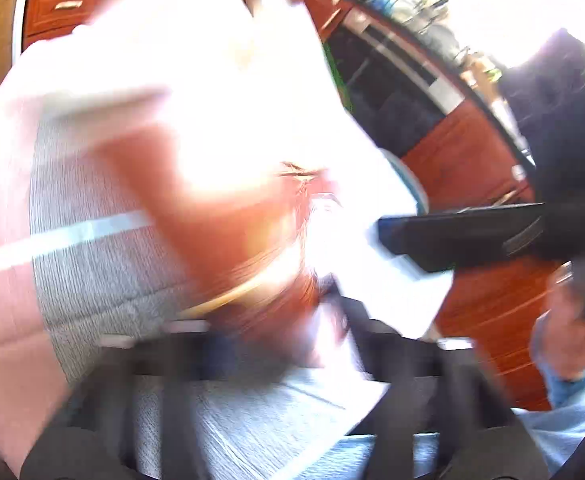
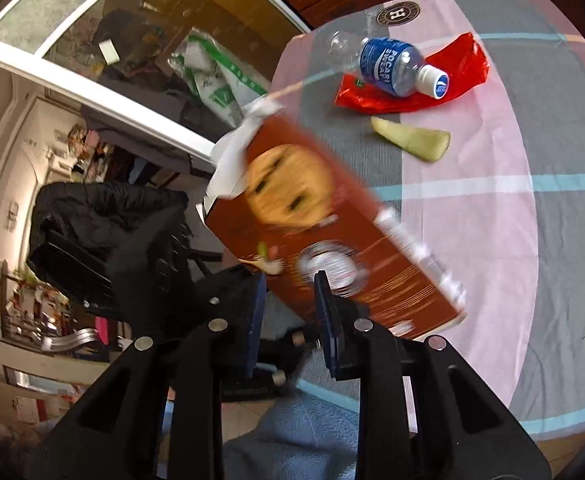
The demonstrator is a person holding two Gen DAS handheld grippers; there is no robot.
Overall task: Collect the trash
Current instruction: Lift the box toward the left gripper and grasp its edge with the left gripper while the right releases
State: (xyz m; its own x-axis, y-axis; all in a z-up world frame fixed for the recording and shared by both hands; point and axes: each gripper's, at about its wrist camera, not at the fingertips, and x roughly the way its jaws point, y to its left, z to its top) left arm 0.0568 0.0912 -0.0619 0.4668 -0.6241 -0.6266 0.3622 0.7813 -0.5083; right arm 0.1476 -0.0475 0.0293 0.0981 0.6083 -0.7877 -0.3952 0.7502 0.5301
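Right wrist view. Desk [image 2: 492, 220] is occupying the sector from 12 to 5 o'clock. Box [image 2: 332, 232] is lying at centre, overhanging the desk's 9 o'clock edge, just ahead of the right gripper [image 2: 288, 312]. Bottle [image 2: 392, 66] is resting at 1 o'clock, on top of the wrapper [image 2: 464, 60]. Peel [image 2: 416, 138] is sitting on the desk between wrapper and box. Coaster [image 2: 398, 12] is lying at 12 o'clock, behind the bottle. Chair [image 2: 104, 232] is standing at 9 o'clock, off the desk.
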